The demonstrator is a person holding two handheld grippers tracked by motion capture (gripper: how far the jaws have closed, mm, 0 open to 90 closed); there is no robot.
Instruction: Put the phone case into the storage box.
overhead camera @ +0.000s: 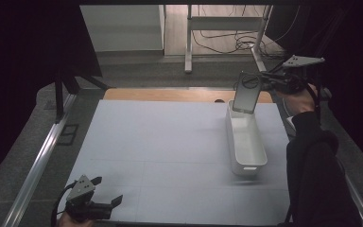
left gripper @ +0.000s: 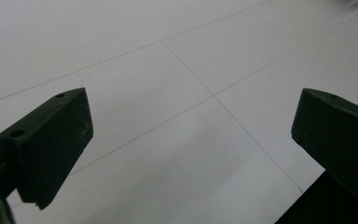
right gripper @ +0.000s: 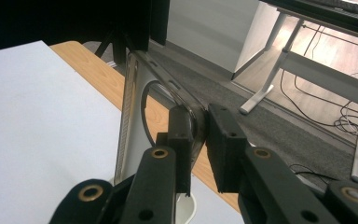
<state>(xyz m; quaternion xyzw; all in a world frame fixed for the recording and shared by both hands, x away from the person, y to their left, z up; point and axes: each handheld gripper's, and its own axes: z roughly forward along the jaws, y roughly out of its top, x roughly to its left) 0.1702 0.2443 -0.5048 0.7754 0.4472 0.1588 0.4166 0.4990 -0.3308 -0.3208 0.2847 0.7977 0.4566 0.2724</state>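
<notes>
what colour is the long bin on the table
White; the bin shows best in the high view, below the flat case held by the right claw.

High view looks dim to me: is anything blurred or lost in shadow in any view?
High view: dark edges, the right gripper and its flat case slightly soft, white bin readable. Left gripper view: sharp. Right gripper view: the case close and soft.

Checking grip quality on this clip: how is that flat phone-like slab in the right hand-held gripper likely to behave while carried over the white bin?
The slab probably stays stiff: it hangs straight from the right hand-held gripper, clamped at one edge. Its glossy faces look slippery, so it might pivot or slide between the pads. Dropped into the white bin, it would likely tip flat rather than stand.
</notes>
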